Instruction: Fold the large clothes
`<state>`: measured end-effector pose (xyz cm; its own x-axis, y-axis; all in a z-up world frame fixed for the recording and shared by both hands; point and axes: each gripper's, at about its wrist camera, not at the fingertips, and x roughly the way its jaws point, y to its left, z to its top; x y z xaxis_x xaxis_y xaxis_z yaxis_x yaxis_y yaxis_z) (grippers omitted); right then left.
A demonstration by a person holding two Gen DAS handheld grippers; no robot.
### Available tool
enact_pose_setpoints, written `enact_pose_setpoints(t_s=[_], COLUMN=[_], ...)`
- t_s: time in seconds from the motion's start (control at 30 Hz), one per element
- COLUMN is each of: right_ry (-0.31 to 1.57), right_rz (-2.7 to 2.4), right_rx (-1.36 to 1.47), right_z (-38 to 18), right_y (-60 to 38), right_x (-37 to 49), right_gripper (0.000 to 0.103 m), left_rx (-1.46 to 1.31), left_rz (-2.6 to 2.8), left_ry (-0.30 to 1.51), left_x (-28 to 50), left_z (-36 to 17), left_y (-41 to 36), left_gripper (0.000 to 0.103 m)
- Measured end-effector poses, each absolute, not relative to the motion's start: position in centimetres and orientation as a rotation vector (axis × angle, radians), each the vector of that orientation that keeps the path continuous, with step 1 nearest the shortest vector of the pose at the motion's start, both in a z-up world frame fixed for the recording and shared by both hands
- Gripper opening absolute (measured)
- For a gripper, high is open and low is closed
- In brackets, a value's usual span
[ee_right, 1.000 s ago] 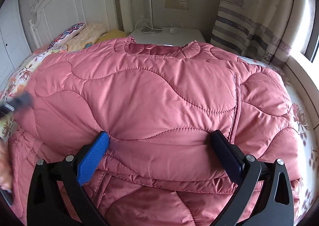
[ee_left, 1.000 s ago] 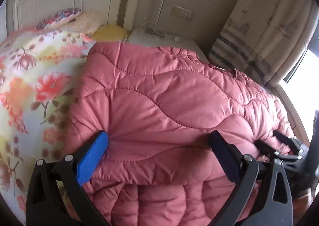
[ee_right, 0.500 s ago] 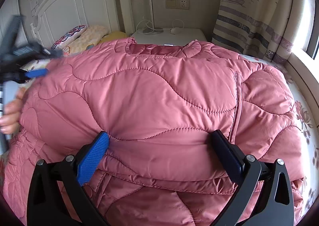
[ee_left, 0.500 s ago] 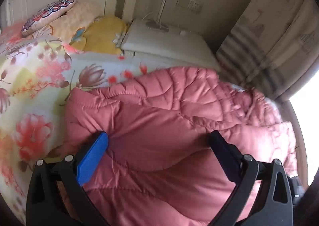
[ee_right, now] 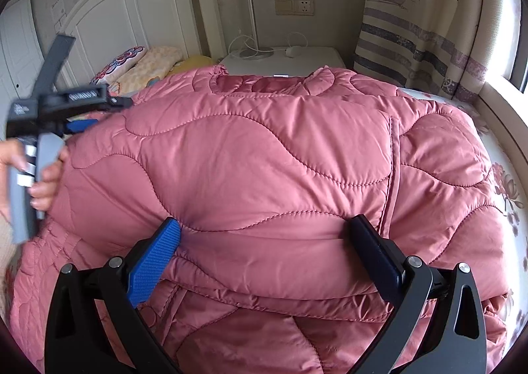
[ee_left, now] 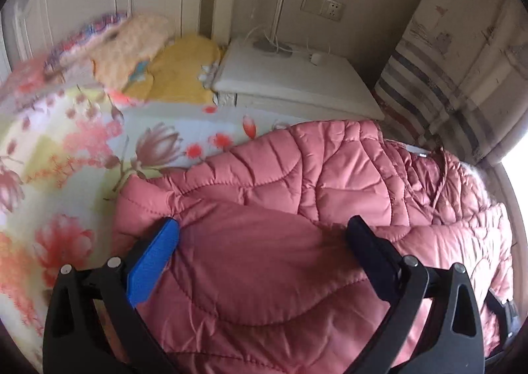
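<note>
Pink quilted jacket [ee_right: 264, 159] lies puffed across the bed [ee_left: 66, 176]; we judge it light, springy and slick, best pinched at a stitched hem. Our left gripper [ee_left: 264, 235] and right gripper [ee_right: 264, 235] are spread wide over it, gripping nothing.

I see the quilted jacket [ee_right: 264, 159] lying on the bed sheet [ee_left: 66, 149], and it fills the near part of the bed. My right gripper [ee_right: 264, 252] is at its near edge, one finger on each side of a thick fold. My left gripper [ee_right: 76, 116] is at the jacket's left side. Behind the jacket are the pillows [ee_left: 132, 50], left of the nightstand [ee_left: 297, 77]. The curtain [ee_right: 429, 27] hangs to the right of it.
</note>
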<state>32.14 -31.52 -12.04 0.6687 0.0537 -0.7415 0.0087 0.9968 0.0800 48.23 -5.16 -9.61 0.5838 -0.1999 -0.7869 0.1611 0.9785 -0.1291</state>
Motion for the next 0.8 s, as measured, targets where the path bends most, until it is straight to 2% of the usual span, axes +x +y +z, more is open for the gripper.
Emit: enact_pose_setpoints(t_s=[0.2, 0.33, 0.53, 0.8], right_ry=[0.836, 0.834, 0.833, 0.795], right_rz=[0.027, 0.027, 0.025, -0.013], right_rx=[0.082, 0.085, 0.085, 0.118], right_z=[-12.1, -12.1, -12.0, -10.6], right_y=[-31.5, -31.5, -31.4, -31.7], right_x=[32.1, 32.1, 32.1, 30.8], right_gripper=[0.099, 0.099, 0.099, 0.098], left_rx=[0.015, 0.113, 0.124, 0.17], left_rz=[-0.255, -0.23, -0.21, -0.187], left_ry=[0.814, 0.795, 0.82, 0.814], left_x=[39.8, 34.7, 33.4, 33.4], left_z=[-6.7, -7.4, -10.6, -11.1], left_y=[-5.6, -5.7, -4.8, -5.4], left_gripper=[0.101, 0.101, 0.101, 0.101])
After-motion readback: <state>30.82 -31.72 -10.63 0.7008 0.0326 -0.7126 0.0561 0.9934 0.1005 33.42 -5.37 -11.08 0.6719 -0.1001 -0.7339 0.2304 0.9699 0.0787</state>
